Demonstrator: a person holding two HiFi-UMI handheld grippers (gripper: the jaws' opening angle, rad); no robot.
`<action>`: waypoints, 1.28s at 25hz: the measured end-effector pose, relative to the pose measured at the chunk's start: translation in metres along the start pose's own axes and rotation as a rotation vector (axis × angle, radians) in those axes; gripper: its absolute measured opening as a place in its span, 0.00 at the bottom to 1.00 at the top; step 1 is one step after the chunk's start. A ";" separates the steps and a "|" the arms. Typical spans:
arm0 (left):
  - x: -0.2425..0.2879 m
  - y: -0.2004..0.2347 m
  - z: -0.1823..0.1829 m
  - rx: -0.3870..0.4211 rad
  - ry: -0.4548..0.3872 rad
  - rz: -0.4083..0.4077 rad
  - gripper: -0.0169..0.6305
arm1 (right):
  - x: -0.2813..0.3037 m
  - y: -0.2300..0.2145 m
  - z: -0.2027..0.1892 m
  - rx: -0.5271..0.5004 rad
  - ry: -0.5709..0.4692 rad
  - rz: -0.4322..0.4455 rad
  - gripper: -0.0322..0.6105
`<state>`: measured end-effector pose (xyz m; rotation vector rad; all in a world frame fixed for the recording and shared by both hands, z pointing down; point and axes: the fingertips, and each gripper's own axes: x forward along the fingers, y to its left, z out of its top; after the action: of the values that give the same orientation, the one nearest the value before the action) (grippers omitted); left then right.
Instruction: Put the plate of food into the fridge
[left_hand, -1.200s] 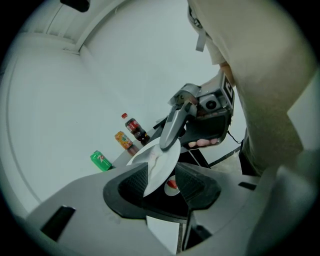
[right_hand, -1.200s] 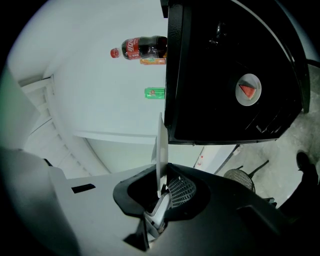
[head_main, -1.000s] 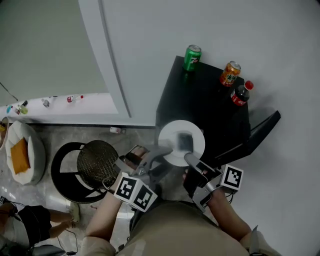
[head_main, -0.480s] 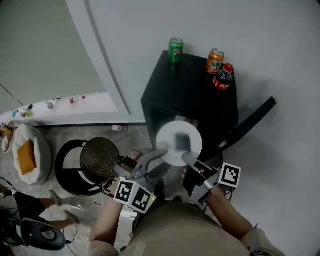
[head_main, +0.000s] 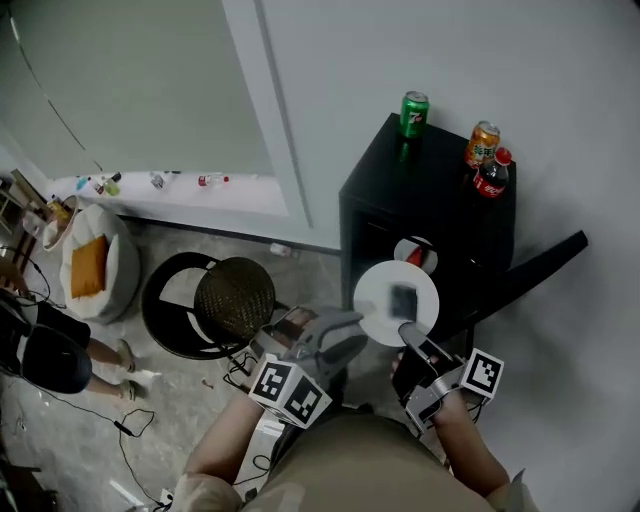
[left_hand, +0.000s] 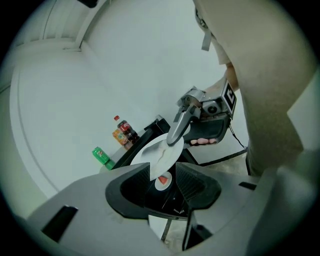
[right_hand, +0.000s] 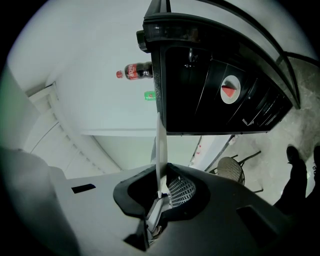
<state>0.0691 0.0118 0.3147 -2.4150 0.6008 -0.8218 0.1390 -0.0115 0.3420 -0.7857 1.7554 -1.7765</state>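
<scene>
A: Where is the plate (head_main: 379, 300) sitting?
B: At 6 o'clock of the fridge (head_main: 440, 195); the right gripper (head_main: 406, 329) is pinching its rim, jaws narrow; the left gripper (head_main: 351, 321), at the plate's 8 o'clock, is gaping wide, empty.

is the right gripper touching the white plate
Touching. The right gripper view shows the right gripper with its jaws closed on the rim of the white plate, which runs edge-on between them with no gap.

Black fridge (head_main: 440, 190), top surface: green can (head_main: 414, 113), orange can (head_main: 482, 143) and cola bottle (head_main: 491, 172), the last two just beside each other. Floor (head_main: 180, 400): round mesh-seat stool (head_main: 232, 297) near the fridge.
</scene>
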 end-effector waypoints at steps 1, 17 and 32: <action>-0.004 -0.002 0.000 -0.010 0.003 0.005 0.28 | -0.001 0.000 -0.002 -0.002 0.005 0.004 0.12; -0.038 -0.026 -0.022 -0.210 0.087 0.135 0.05 | -0.017 -0.031 -0.032 0.022 0.070 -0.009 0.12; -0.050 -0.002 -0.077 -0.715 -0.077 0.158 0.04 | 0.003 -0.070 -0.046 0.033 -0.041 -0.026 0.12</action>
<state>-0.0165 0.0160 0.3475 -2.9485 1.1971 -0.4890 0.1066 0.0208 0.4128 -0.8291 1.6926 -1.7887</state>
